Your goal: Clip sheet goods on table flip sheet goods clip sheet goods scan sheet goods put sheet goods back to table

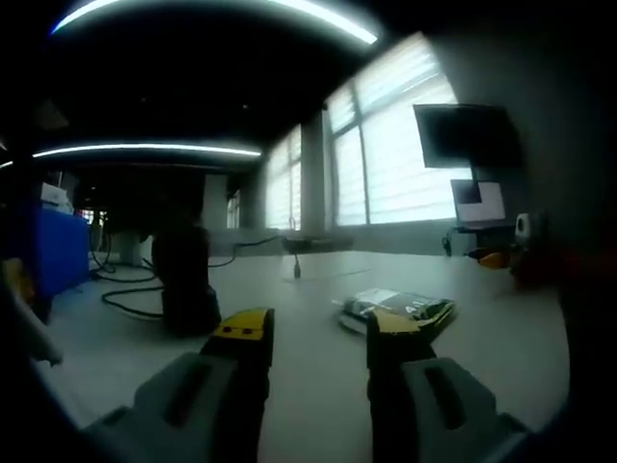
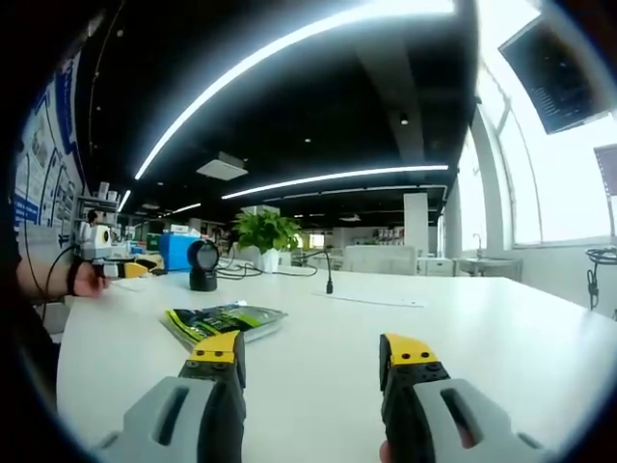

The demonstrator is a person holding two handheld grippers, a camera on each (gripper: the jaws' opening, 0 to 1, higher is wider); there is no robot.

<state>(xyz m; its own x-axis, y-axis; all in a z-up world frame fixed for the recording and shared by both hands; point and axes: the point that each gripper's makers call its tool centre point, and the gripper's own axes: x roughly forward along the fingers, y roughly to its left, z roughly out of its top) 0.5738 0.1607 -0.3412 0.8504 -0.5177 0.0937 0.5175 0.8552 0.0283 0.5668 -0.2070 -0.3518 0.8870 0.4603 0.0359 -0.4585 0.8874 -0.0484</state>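
Right gripper point(image 2: 313, 359), jaws apart, hovers near a green packet point(image 2: 224, 321), perhaps flat on the table point(image 2: 501, 328).

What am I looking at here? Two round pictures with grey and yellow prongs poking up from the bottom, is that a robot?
No robot arm here: a person holds a two-jaw gripper in each hand, and a fisheye camera rides on each one, looking forward along its jaws. That is why the pictures are round and bent.

The left gripper view shows the left gripper, its yellow-tipped jaws standing apart with nothing between them. The right gripper view shows the right gripper, also open and holding nothing.

Both look across a white table. On it lies a flat green and black packet, the sheet goods to be picked up, seen again in the left gripper view. Further back stands a black scanner with cables. At the far left edge of the right gripper view a person's hand shows.
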